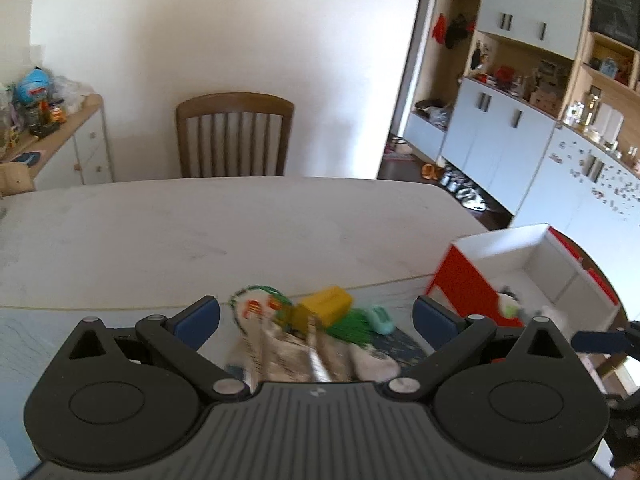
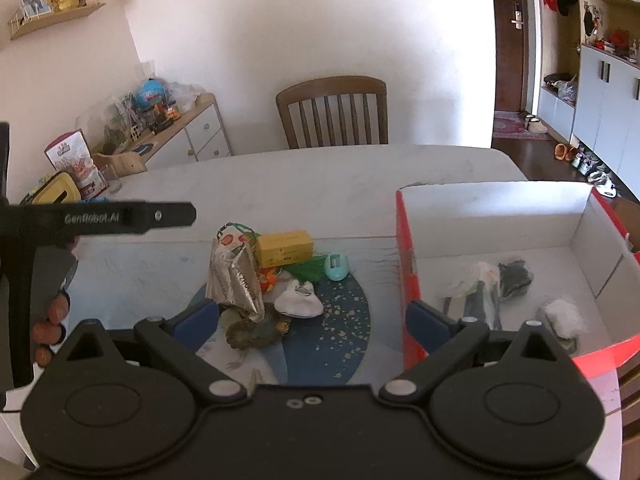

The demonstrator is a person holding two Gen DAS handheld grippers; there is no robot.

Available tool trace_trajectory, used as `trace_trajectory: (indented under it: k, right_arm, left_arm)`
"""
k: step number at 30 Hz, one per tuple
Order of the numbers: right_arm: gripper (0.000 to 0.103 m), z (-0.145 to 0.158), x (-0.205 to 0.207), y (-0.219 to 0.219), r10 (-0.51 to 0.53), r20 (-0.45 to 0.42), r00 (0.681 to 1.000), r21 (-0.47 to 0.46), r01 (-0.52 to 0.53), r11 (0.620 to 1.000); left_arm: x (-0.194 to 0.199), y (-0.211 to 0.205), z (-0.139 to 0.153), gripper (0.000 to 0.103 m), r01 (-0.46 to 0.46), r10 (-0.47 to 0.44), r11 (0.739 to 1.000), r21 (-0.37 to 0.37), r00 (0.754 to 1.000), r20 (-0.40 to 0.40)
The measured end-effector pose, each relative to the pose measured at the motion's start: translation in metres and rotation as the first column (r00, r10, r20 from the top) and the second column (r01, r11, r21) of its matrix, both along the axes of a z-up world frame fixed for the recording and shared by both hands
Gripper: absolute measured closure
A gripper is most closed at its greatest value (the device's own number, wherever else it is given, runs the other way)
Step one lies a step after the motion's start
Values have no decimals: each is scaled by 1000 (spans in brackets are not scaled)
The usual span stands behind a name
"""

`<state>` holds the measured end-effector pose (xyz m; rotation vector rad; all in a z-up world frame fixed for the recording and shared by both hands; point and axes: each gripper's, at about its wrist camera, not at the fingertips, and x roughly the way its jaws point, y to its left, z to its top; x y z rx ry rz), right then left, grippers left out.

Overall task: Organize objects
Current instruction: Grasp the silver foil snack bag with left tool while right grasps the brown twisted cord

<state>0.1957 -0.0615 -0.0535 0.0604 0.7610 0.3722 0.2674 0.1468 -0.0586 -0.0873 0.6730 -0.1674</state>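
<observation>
A pile of small objects lies on a blue-patterned mat (image 2: 344, 320): a silver foil bag (image 2: 236, 280), a yellow box (image 2: 284, 248), a teal tape dispenser (image 2: 336, 267), a white object (image 2: 300, 300), green strands (image 2: 308, 270) and a dark brown item (image 2: 256, 330). My left gripper (image 1: 316, 320) hovers open just short of the foil bag (image 1: 300, 356) and yellow box (image 1: 326, 306), gripping nothing. My right gripper (image 2: 314, 320) is open too, above the mat's near side, with the red wall of the box (image 2: 404, 260) showing between its fingers.
The red-and-white cardboard box (image 1: 520, 264) stands right of the pile and holds a plastic bag (image 2: 472, 280), a dark item (image 2: 514, 278) and a white fluffy lump (image 2: 560, 314). A wooden chair (image 2: 332, 112) stands at the table's far edge. A person's hand (image 2: 52, 316) holds the left gripper's handle.
</observation>
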Motion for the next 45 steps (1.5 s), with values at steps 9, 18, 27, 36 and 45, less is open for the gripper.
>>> trace_trajectory:
  k: [9,18,27,36,45]
  right_arm:
    - [4,-16,20,25,40,-26,999,-47,-41,998]
    - [6,-49,38,52,93,-94,991,-87,-101,991]
    - [14,-77,42,91,200,-145,969,-133,-219,967]
    - [28,-96,50,119,274,-164,948,-152,-299,942]
    - [48,-105,53,126,327,-174,929,-149,-353,924]
  left_arm:
    - [32,26,-19,0,-103,104,994,38,994,-22]
    - [50,26,-57,0,-83,88,995,45,989,-116]
    - [49,-3,-90,0,-26,38,998,63,981,-190]
    - [57,-6,-106,0,-15,24,999,39,974,-226]
    - [63,2,-112,0,14,-12,1000,6,973,-231]
